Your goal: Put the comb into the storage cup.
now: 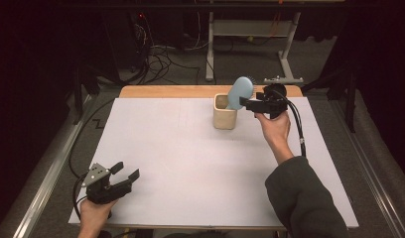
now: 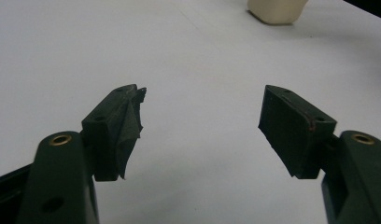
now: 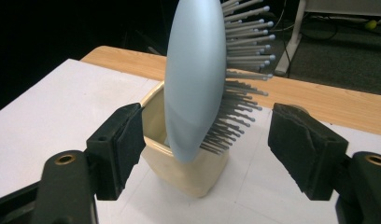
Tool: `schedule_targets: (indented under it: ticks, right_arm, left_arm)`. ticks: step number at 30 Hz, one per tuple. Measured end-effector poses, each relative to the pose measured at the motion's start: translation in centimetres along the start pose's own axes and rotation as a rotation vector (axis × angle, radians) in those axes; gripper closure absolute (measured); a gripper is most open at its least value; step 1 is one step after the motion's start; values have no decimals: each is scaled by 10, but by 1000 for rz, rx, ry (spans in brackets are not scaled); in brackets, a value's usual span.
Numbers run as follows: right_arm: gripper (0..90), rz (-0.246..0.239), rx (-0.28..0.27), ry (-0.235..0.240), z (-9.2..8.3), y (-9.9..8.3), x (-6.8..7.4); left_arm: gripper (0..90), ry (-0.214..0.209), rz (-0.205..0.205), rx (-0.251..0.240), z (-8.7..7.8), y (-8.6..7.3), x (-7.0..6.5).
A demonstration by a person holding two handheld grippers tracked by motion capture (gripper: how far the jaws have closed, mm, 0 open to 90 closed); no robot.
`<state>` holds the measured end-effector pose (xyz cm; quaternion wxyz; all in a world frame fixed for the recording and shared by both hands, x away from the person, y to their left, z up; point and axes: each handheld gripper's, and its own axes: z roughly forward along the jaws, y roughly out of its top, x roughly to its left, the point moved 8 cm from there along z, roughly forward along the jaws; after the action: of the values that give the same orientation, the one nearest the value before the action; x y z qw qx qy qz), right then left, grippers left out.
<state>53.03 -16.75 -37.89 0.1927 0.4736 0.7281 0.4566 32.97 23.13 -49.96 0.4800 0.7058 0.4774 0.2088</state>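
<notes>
A light blue hairbrush (image 1: 240,91) stands handle-down in a cream square cup (image 1: 224,113) at the back of the white table. Its head leans out above the rim, and its grey bristles (image 3: 244,70) point right in the right gripper view. My right gripper (image 1: 246,103) hovers just right of the cup, open, with its jaws on either side of the hairbrush (image 3: 194,79) and a gap on both sides. My left gripper (image 1: 127,174) rests open near the table's front left corner, with bare table between its jaws. The cup (image 2: 276,10) sits far ahead of it.
The white board (image 1: 190,163) covers a wooden table whose back edge (image 1: 190,91) shows behind the cup. A metal frame's legs (image 1: 210,54) and cables lie on the floor beyond. A dark sleeve (image 1: 302,198) comes in at the lower right.
</notes>
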Motion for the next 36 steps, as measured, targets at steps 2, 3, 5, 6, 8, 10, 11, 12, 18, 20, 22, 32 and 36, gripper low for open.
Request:
schedule_targets:
  ticks: [2, 3, 5, 6, 8, 10, 11, 12, 18, 20, 22, 32, 36]
  right_arm:
    - [285, 3, 0, 1, -2, -1, -1]
    - [288, 4, 0, 4, -2, -2, -1]
    - [293, 5, 6, 9, -3, -3, 0]
    - [295, 2, 6, 10, -3, -3, 0]
    - [297, -2, 6, 11, -4, -4, 0]
    - [297, -6, 5, 12, -5, -4, 0]
    - [298, -6, 3, 12, -6, -5, 0]
    - [298, -5, 2, 12, -7, -5, 0]
    - [308, -21, -1, 7, -11, -9, -1]
    - [310, -33, 7, 5, -13, -11, 0]
    - [313, -45, 2, 3, -16, -12, 1]
    - [314, -52, -5, 11, -25, -18, 1]
    - [314, -53, -7, 11, -27, -19, 0]
  left_arm:
    - [303, 0, -1, -3, 0, 0, 0]
    - [303, 0, 0, -1, 0, 0, 0]
    - [303, 2, -1, 2, 0, 0, 0]
    - [303, 2, 0, 3, 0, 0, 0]
    - [303, 3, 0, 1, 0, 0, 0]
    - [303, 4, -2, 0, 0, 0, 1]
    - [303, 5, -3, 0, -1, 0, 1]
    - [302, 5, -4, 1, -1, 0, 1]
    - [303, 5, -4, -1, -1, 0, 1]
    - [303, 5, -4, 0, -1, 0, 1]
    - [303, 6, -2, 1, -1, 0, 1]
    - [303, 6, -2, 3, 0, 0, 1]
    - [303, 7, -2, 3, 0, 0, 1]
